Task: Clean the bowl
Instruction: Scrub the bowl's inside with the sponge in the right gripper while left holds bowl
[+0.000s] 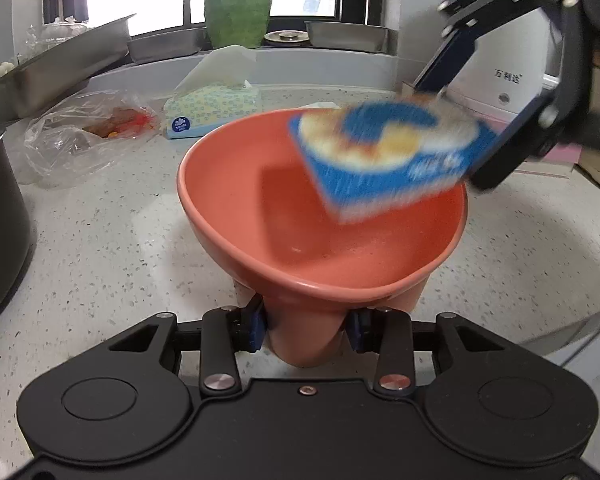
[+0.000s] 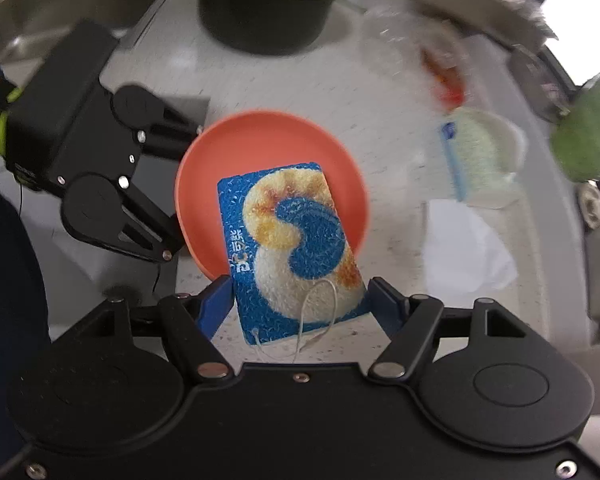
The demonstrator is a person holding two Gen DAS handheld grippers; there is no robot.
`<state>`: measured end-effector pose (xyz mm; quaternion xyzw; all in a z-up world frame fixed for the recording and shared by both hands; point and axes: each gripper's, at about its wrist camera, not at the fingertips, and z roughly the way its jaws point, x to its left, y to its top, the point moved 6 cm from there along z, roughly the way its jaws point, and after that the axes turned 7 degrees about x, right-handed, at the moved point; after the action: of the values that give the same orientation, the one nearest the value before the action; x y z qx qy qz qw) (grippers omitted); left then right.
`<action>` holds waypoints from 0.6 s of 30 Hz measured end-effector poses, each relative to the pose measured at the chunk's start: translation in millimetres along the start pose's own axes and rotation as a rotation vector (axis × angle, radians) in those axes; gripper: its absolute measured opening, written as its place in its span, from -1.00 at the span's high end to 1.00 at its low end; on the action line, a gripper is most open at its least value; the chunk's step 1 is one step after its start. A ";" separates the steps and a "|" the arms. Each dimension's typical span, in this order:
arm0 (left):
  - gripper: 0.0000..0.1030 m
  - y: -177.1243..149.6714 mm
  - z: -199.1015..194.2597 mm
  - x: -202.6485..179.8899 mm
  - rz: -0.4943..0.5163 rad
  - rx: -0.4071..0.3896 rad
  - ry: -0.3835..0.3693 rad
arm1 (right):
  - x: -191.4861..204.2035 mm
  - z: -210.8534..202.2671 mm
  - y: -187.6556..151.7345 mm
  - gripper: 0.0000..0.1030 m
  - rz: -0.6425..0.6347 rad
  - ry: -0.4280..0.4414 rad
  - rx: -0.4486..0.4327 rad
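Over speckled counter [image 1: 100,240], left claw [image 1: 306,330] clamps bowl [image 1: 320,248]; right claw [image 2: 300,304] grips sponge [image 2: 292,248].

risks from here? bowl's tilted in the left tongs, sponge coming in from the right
1. The left tongs pinch only the bowl foot; a sponge push on the far wall could twist or slip it.
2. The right tongs grip just the sponge's near end, so it may bend or pull loose while scrubbing.
3. The sponge's loose string could snag.

Tilted coral bowl [image 1: 324,216], blue sponge [image 1: 384,156] above
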<state>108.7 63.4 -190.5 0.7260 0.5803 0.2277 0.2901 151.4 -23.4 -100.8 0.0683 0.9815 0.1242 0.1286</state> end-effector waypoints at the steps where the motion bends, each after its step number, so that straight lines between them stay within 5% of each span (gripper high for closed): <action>1: 0.27 -1.1 -1.2 0.1 0.002 0.000 -0.002 | 0.5 0.8 1.4 -0.51 -0.002 0.002 0.005; 5: 0.27 -2.7 -2.9 0.5 0.008 -0.002 -0.009 | 2.2 -1.3 1.8 -0.65 0.001 -0.011 0.004; 9: 0.27 -3.2 -3.0 1.2 0.011 -0.005 -0.014 | -0.3 -7.4 -3.0 -0.68 0.142 0.005 -0.045; 15: 0.26 -3.7 -2.9 2.2 0.008 -0.007 -0.016 | -15.0 -6.9 -26.6 -0.70 0.810 0.162 -0.175; 18: 0.26 -3.5 -3.0 2.5 0.006 -0.008 -0.017 | -15.1 7.3 -36.3 -0.70 1.019 0.204 -0.179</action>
<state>104.8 66.8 -190.7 0.7284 0.5748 0.2248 0.2974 164.1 -59.1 -113.6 0.5132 0.8169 0.2603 -0.0389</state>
